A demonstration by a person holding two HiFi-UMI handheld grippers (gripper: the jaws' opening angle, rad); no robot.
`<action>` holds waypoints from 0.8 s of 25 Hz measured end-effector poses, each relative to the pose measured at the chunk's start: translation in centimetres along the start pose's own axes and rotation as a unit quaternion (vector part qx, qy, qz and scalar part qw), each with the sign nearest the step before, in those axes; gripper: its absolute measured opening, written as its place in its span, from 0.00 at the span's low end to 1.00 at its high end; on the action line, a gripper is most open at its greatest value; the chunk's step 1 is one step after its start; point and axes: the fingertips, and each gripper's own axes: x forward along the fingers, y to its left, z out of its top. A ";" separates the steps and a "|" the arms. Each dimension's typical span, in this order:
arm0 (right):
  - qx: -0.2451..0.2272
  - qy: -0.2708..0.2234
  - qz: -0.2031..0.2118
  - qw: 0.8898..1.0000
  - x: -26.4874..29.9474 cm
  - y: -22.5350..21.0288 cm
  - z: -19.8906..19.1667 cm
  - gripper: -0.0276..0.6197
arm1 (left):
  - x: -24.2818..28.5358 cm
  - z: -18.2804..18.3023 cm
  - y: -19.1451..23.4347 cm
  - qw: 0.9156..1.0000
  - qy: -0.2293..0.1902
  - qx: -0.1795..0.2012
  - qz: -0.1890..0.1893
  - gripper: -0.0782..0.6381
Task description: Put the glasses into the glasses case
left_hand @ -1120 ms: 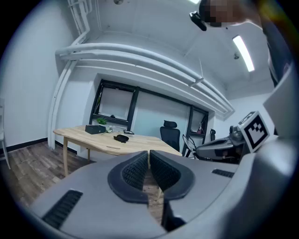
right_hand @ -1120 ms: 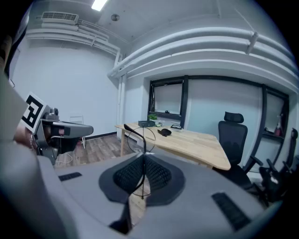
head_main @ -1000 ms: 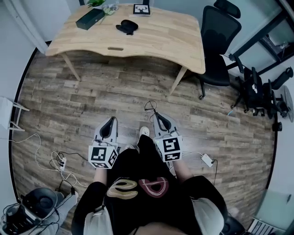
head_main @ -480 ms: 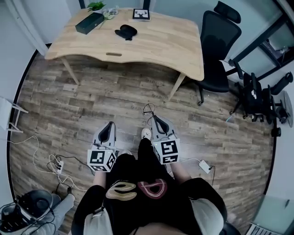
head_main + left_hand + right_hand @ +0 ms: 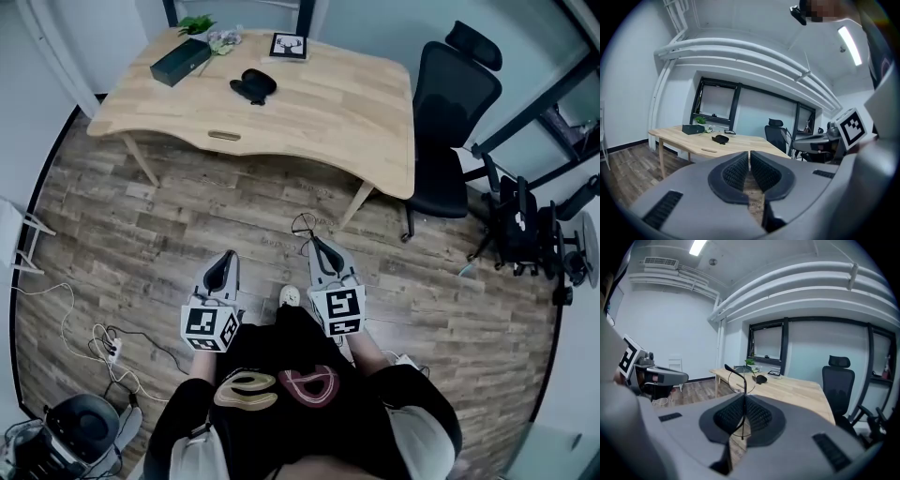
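Observation:
Thin wire-rimmed glasses (image 5: 746,383) stick up from the jaws of my right gripper (image 5: 744,401), which is shut on them. In the head view the glasses (image 5: 302,225) show at the tip of that gripper (image 5: 314,242), above the wooden floor. My left gripper (image 5: 225,259) is held beside it, shut with nothing between its pads (image 5: 738,169). Far ahead on the wooden table (image 5: 319,108) lie a black rounded case (image 5: 253,84) and a dark rectangular box (image 5: 180,62). Both also show small in the left gripper view, the case (image 5: 720,138) to the right of the box (image 5: 693,129).
A black office chair (image 5: 455,98) stands at the table's right end. A marker card (image 5: 289,45) and a small plant (image 5: 197,24) sit at the table's back. Cables (image 5: 103,342) trail on the floor at left, and black equipment (image 5: 525,220) stands at right.
The person has walked toward the table, so it sits lower and nearer in the head view. Both grippers travelled along, the right one still shut on the glasses.

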 end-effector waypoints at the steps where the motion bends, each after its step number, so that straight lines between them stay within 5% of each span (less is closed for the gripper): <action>1: -0.005 -0.001 0.002 1.000 0.6 -0.8 0.3 0.07 | 0.9 0.4 -0.2 1.000 -0.004 0.001 0.001 0.15; 20: -0.027 0.009 0.043 0.999 4.1 -7.1 -0.1 0.07 | 9.4 1.0 -3.7 1.000 -0.005 -0.010 0.009 0.15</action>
